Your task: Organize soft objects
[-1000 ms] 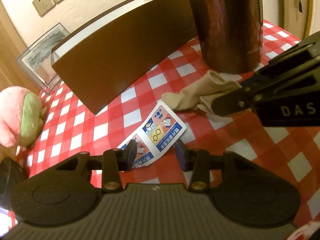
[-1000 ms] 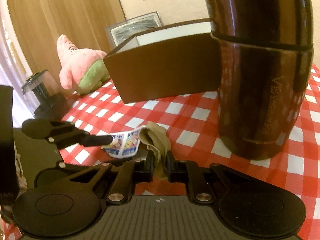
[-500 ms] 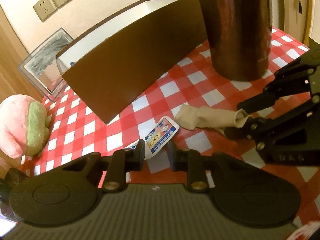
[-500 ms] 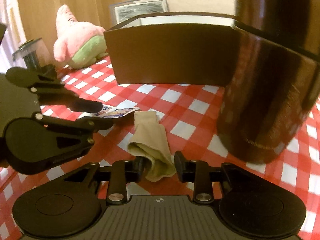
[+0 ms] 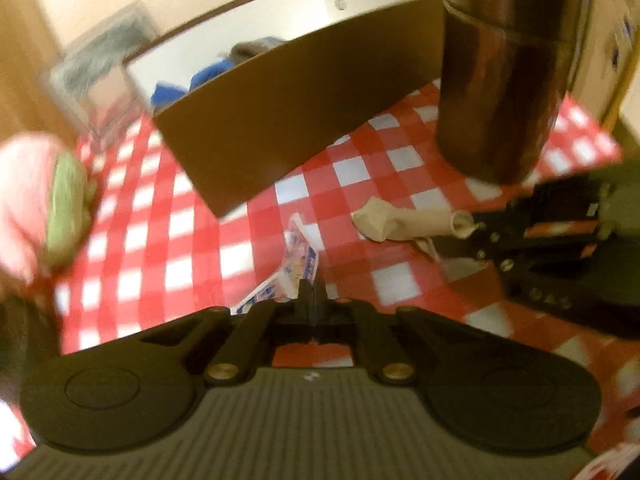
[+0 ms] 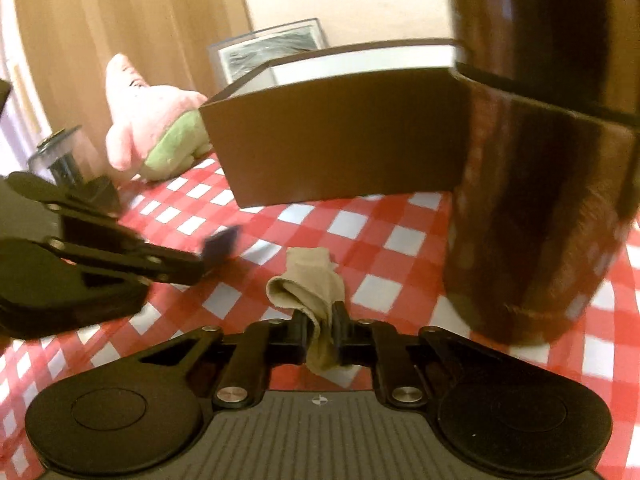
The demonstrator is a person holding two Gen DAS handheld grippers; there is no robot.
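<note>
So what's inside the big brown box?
Looking into the brown box from the left gripper's view, something blue and something grey poke up above its front wall against the white inside. They are blurry, and the wall hides the bottom, so I can't say what else is there.

Right gripper (image 6: 321, 332) clamped on near end of beige sock (image 6: 310, 286); rest of sock lying on red-and-white checked tablecloth (image 6: 380, 248). Left gripper (image 6: 212, 252) at left, gripping a small blurred packet (image 6: 220, 245). Brown open box (image 6: 340, 140) behind sock. Dark brown flask (image 6: 540, 160) upright at right, overlapping box edge. Pink and green plush toy (image 6: 156, 120) left of box. Framed picture (image 6: 272, 48) against wall.
</note>
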